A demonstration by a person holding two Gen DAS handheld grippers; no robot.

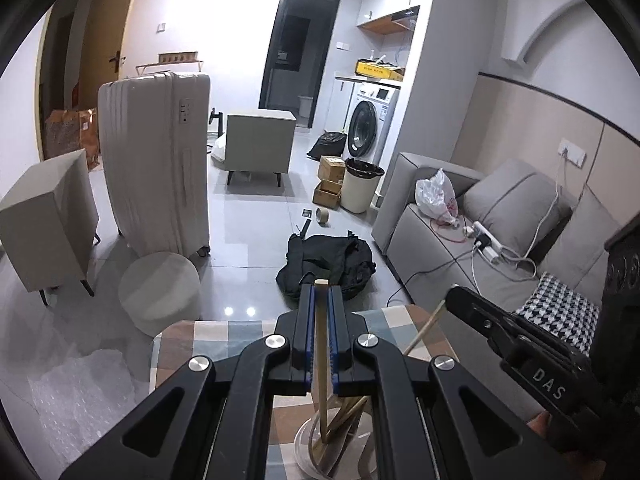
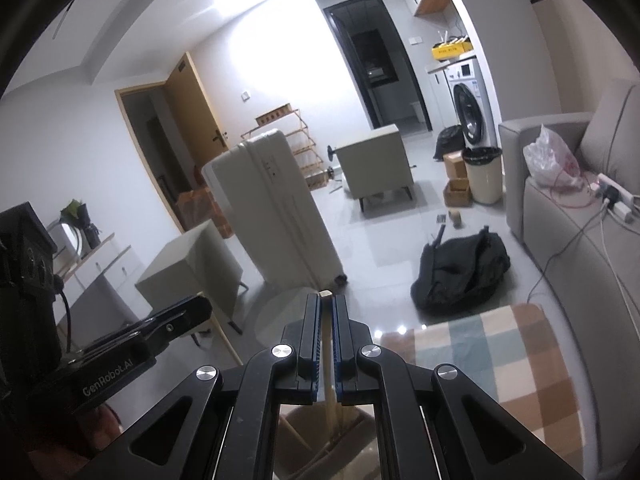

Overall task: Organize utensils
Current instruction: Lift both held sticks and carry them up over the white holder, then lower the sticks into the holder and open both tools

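Grey tiled floor (image 1: 256, 208) fills a lit living room, with a white suitcase (image 1: 156, 160) standing at ten o'clock in the left wrist view and a grey sofa (image 1: 480, 248) running along the three o'clock side. A black bag (image 1: 328, 260) lies on the floor just past the table (image 1: 224, 340), whose checked cloth of tan, blue and white squares sits at six o'clock. Nearest the camera, the left gripper (image 1: 321, 292) has its jaws pressed together on a pale wooden chopstick (image 1: 321, 344), which stands nearly upright with its top end poking just above the fingertips and its lower end down in a clear cup (image 1: 308, 452) at six o'clock; more chopsticks lean inside that cup. The right gripper (image 2: 327, 300) is likewise pinched on a second chopstick (image 2: 330, 400), its square tip showing between the fingertips. In the left view the right gripper enters from four o'clock, with that chopstick slanting beneath it.
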